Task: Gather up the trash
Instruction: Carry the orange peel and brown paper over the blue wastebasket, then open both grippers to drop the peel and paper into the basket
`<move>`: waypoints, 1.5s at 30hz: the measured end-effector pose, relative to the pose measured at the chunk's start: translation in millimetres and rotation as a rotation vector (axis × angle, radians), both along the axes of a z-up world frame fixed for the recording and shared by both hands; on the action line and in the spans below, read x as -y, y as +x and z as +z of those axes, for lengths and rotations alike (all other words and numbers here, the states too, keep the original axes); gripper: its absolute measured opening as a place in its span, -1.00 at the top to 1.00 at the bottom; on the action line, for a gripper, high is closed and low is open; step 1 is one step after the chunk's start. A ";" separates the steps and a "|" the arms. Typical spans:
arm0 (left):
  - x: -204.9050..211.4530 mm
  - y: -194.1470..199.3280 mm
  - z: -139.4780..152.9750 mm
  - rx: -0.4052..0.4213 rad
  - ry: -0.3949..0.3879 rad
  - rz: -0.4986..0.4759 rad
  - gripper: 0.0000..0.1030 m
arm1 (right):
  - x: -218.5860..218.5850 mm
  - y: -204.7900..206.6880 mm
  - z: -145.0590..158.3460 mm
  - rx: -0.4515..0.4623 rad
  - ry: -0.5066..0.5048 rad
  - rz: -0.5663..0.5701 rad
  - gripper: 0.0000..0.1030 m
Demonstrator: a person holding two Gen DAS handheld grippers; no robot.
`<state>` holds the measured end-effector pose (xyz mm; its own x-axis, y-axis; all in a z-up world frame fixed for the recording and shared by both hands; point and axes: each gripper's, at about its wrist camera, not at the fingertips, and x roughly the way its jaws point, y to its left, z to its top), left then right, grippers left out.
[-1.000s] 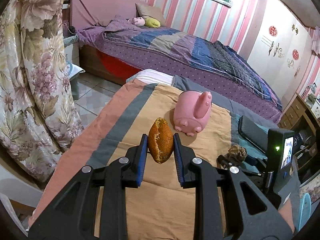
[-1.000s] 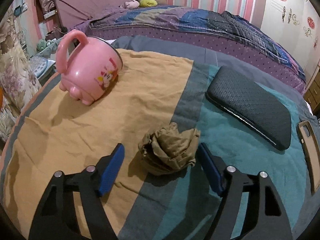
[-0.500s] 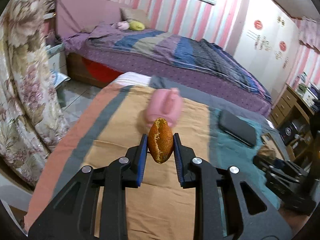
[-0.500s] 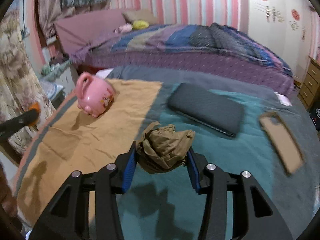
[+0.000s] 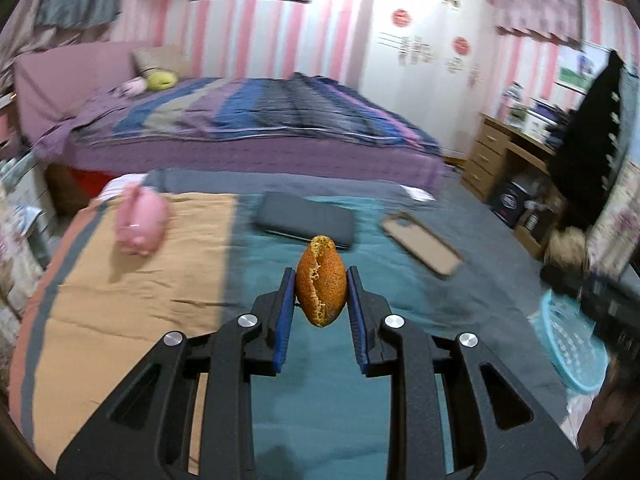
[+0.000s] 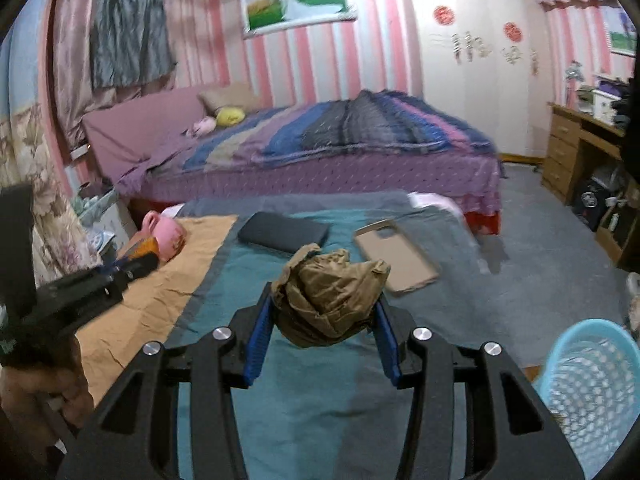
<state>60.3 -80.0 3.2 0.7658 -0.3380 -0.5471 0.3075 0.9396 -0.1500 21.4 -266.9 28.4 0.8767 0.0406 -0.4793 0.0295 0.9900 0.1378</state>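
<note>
My left gripper point(image 5: 321, 292) is shut on an orange fruit peel point(image 5: 321, 285), held upright above the teal part of the striped blanket point(image 5: 304, 392). In the right wrist view my right gripper point(image 6: 325, 308) is shut on a crumpled brown paper wad point(image 6: 330, 295), lifted off the blanket point(image 6: 320, 396). The left gripper with its peel point(image 6: 145, 246) shows at the left edge there, a hand point(image 6: 36, 384) under it. A light blue mesh basket point(image 6: 588, 392) stands low at the right, also seen as the basket point(image 5: 570, 344) in the left wrist view.
On the blanket lie a pink pig-shaped mug point(image 5: 141, 220), a black flat case point(image 5: 306, 222) and a tan phone case point(image 5: 422, 245). Behind is a purple-covered bed point(image 6: 320, 148). A wooden desk with drawers point(image 6: 572, 152) stands at the right. A floral curtain point(image 6: 44, 216) hangs at the left.
Both grippers swung to the right and rose. The right gripper closed on the brown wad and lifted it off the blanket. The blue basket came into view.
</note>
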 end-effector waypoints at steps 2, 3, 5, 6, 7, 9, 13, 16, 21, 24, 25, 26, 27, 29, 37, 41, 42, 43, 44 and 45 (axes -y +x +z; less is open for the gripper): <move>17.8 -13.5 2.0 0.005 -0.008 -0.035 0.53 | 11.5 -13.8 10.4 0.040 0.000 -0.022 0.11; 25.9 -19.8 4.1 0.008 -0.017 -0.051 0.53 | 19.4 -24.0 16.1 0.063 0.000 -0.036 0.11; 38.9 -29.5 9.5 0.024 -0.021 -0.076 0.53 | 31.3 -42.8 25.5 0.096 -0.047 -0.074 0.11; 45.7 -33.4 11.6 0.033 -0.018 -0.083 0.53 | 34.0 -45.8 27.5 0.103 -0.053 -0.079 0.11; 57.0 -39.3 15.1 0.046 -0.018 -0.096 0.53 | 41.4 -51.4 31.6 0.110 -0.061 -0.095 0.11; 70.6 -45.3 17.8 0.052 -0.025 -0.113 0.53 | 58.3 -60.6 36.8 0.121 -0.062 -0.135 0.11; 110.3 -53.3 26.3 0.056 -0.039 -0.156 0.53 | 91.1 -77.0 46.6 0.156 -0.030 -0.197 0.11; 137.1 -56.2 36.4 0.071 -0.034 -0.192 0.53 | 115.1 -91.2 51.2 0.170 -0.015 -0.246 0.11; 194.8 -72.7 60.9 0.099 -0.015 -0.269 0.53 | 155.5 -113.4 53.3 0.162 -0.001 -0.337 0.11; 218.6 -84.2 71.6 0.117 -0.005 -0.308 0.53 | 173.3 -119.4 54.3 0.155 0.001 -0.364 0.11; 223.2 -86.0 73.5 0.117 -0.008 -0.316 0.53 | 178.1 -122.0 55.0 0.154 0.000 -0.368 0.11; 229.4 -89.3 75.3 0.116 -0.014 -0.328 0.53 | 182.5 -124.5 54.7 0.151 -0.001 -0.371 0.11; 234.8 -92.5 75.9 0.115 -0.019 -0.337 0.53 | 185.7 -126.6 54.9 0.143 -0.012 -0.379 0.11; 242.9 -95.7 73.7 0.108 -0.028 -0.355 0.53 | 196.7 -130.2 55.2 0.137 -0.018 -0.384 0.11; 269.2 -83.8 46.4 0.031 -0.081 -0.422 0.53 | 230.8 -144.0 53.9 0.117 -0.027 -0.430 0.11; 293.6 -82.9 38.0 0.011 -0.076 -0.460 0.53 | 243.0 -150.8 51.0 0.114 -0.008 -0.459 0.11; 300.4 -84.0 36.6 0.007 -0.076 -0.474 0.53 | 250.2 -154.0 49.8 0.113 0.005 -0.470 0.11; 304.7 -85.0 36.1 0.006 -0.074 -0.483 0.53 | 252.2 -154.6 49.1 0.113 0.007 -0.476 0.11; 310.2 -86.1 34.9 0.005 -0.070 -0.494 0.53 | 254.0 -155.8 48.7 0.114 0.012 -0.481 0.11; 316.4 -87.2 32.4 0.000 -0.067 -0.506 0.53 | 256.5 -157.1 47.8 0.115 0.020 -0.485 0.11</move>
<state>-26.9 -396.4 35.6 0.4969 -0.7008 -0.5118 0.7218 0.6612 -0.2046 -135.7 -523.4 76.3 0.8438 -0.3772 -0.3818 0.4698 0.8630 0.1858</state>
